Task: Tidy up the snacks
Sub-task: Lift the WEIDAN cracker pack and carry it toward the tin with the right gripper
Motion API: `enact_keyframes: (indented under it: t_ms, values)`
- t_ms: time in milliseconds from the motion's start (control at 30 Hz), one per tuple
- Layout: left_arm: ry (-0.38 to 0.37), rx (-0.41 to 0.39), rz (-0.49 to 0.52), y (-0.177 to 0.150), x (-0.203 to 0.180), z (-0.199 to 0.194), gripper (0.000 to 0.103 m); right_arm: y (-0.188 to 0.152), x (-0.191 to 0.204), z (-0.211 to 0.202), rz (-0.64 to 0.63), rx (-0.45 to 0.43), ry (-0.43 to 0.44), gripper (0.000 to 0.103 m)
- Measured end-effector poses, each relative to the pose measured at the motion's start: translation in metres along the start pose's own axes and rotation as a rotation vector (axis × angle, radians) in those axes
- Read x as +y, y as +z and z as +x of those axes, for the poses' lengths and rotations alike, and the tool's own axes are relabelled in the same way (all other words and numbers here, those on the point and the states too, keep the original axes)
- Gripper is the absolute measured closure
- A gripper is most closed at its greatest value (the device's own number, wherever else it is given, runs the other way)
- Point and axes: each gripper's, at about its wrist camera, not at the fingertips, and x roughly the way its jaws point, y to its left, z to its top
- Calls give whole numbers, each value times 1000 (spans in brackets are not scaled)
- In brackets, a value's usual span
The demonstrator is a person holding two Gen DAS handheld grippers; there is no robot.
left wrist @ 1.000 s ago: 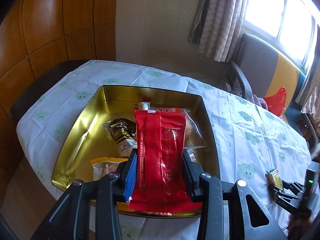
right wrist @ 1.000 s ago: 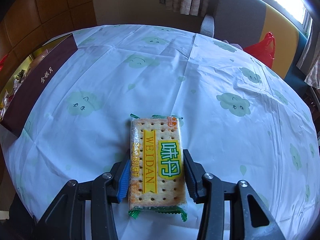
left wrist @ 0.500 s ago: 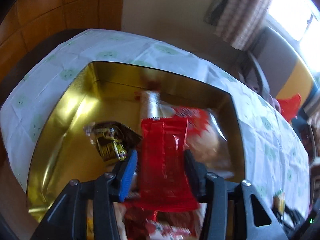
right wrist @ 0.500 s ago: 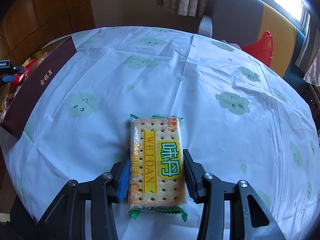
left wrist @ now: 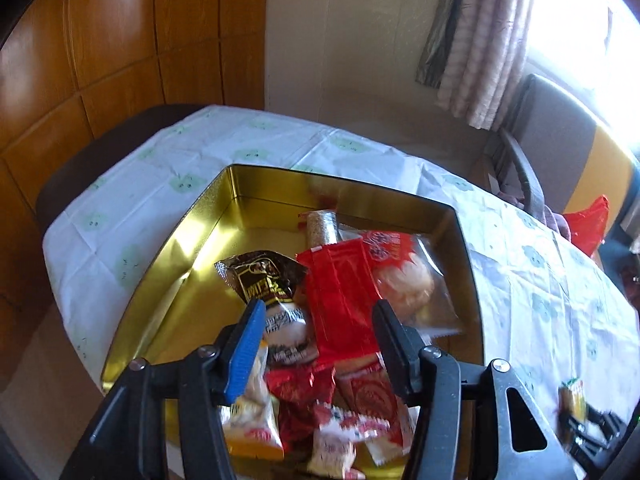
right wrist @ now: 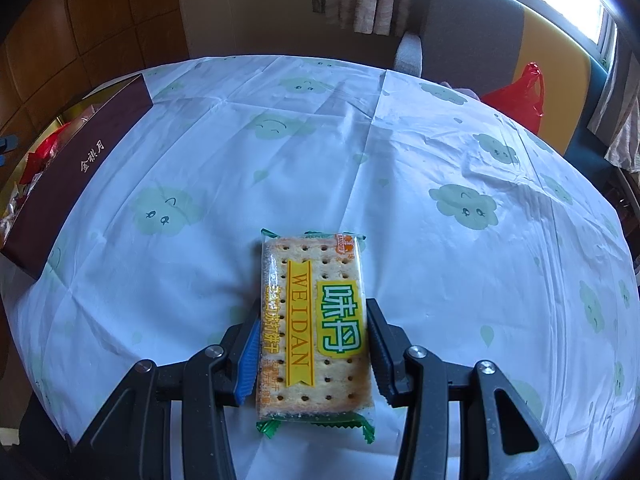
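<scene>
A gold tin [left wrist: 168, 276] stands on the cloth-covered table and holds several snack packets. A long red packet [left wrist: 340, 292] lies loose in it, between a brown-and-black packet [left wrist: 262, 276] and a clear bag with a bun [left wrist: 404, 280]. My left gripper [left wrist: 318, 306] hovers over the tin, open, with its pads clear of the red packet. My right gripper [right wrist: 314, 312] is shut on a green-and-yellow cracker packet [right wrist: 314, 320] just above the tablecloth. The tin's dark brown outer side [right wrist: 80, 168] shows at the far left of the right wrist view.
A white tablecloth [right wrist: 360, 160] with green cloud prints covers the round table. A grey-and-yellow chair [right wrist: 480, 32] with a red plastic bag [right wrist: 516, 96] stands behind it by the window. Wooden wall panels [left wrist: 120, 60] rise to the left.
My left gripper moved in over the tin, opened and let go of the red packet, which now lies among the other snacks. The right gripper and its cracker packet stayed still.
</scene>
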Motion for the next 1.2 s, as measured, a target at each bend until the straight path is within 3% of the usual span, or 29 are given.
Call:
enact_keyframes:
  t_ms: [467, 1200]
  values:
    - [-19, -96, 77, -35, -10, -63, 43, -1, 2, 0, -10, -9, -16, 56]
    - [-1, -117, 55, -69, 9, -75, 43, 7, 8, -1, 11, 38, -65, 56]
